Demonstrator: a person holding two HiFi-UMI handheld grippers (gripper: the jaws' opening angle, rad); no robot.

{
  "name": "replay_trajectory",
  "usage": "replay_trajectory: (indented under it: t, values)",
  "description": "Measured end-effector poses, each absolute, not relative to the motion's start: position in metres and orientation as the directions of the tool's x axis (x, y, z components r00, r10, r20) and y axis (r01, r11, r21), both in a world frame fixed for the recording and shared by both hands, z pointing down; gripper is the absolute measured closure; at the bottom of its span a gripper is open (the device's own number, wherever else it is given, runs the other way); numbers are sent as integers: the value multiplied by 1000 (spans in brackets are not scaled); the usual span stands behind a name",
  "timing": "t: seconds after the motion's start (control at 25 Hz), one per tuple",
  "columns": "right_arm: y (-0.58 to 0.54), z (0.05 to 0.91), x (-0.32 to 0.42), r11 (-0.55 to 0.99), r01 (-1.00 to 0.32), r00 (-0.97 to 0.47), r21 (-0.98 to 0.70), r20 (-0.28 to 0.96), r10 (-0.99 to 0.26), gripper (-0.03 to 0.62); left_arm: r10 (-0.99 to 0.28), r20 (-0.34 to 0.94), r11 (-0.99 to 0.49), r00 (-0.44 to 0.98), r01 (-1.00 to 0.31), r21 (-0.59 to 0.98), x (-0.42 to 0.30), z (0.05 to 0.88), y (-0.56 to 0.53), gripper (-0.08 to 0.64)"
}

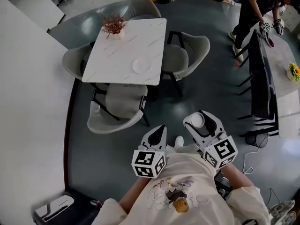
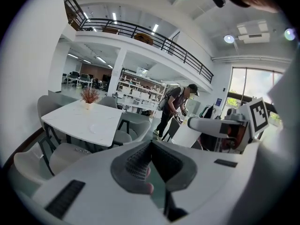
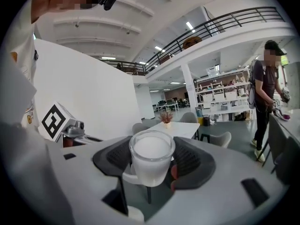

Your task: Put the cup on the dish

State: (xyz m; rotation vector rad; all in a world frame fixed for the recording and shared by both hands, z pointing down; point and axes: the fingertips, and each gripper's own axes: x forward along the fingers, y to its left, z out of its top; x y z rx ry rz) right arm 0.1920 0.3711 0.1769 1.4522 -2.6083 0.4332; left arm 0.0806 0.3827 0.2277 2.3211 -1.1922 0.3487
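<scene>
A white cup (image 3: 151,159) with a handle sits clamped between the two dark pads of my right gripper (image 3: 152,163); from above the cup (image 1: 197,120) shows at the tip of that gripper (image 1: 200,123), held over the grey floor. The white dish (image 1: 141,65) lies near the front edge of the white marble table (image 1: 112,60), well ahead and to the left; it shows faintly as a dish (image 2: 93,127) in the left gripper view. My left gripper (image 1: 156,136) is shut with nothing in it, its pads (image 2: 136,165) pressed together.
Grey chairs (image 1: 118,108) ring the table, and a potted reddish plant (image 1: 113,26) stands at its far end. A person (image 1: 255,11) bends over at the upper right beside a dark desk (image 1: 263,81). A white wall (image 1: 28,102) runs along the left.
</scene>
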Motion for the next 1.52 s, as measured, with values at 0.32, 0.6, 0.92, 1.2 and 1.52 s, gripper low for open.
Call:
replay_trajectory:
  t: [0.32,0.6,0.92,1.2,1.52]
  values:
    - [353,183,188,511,-829,-556,-227,253,-792,319,-680,476,-470,558,-830,302,80,233,368,556]
    - [312,200,183,478,-843,-536,-248,296,-791,319,-641,511,-461,573,-819,341,77,255,321,557]
    - [245,210,187,438,-864,-501,-250,332,-799,319,-631,506,-490,588,-807,328,73,251,248,557]
    - [188,210,171,452,-857,-514,-246,360,-779,319,-642,509,-465,574,-819,337,52,249,187,556]
    - [127,205,144,458,-861,-509,-222,361,-782,319,-642,501,-461,581,-814,354,22,247,122,557]
